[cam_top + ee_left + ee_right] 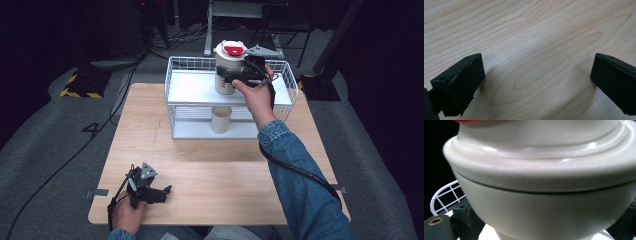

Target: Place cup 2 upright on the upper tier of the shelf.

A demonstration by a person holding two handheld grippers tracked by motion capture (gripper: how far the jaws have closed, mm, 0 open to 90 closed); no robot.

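The right gripper (235, 76) clamps the white canister (227, 67) over the wire rack (172, 95) — a cup (221, 119) below; the left gripper (162, 192) rests gaping, empty.

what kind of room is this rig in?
Probably a lab or recording studio, not a home. A lone wooden table stands on grey carpet with dark surroundings, cables trail across the floor, and yellow-black hazard tape marks a stand base. The white wire rack looks like a staged prop.
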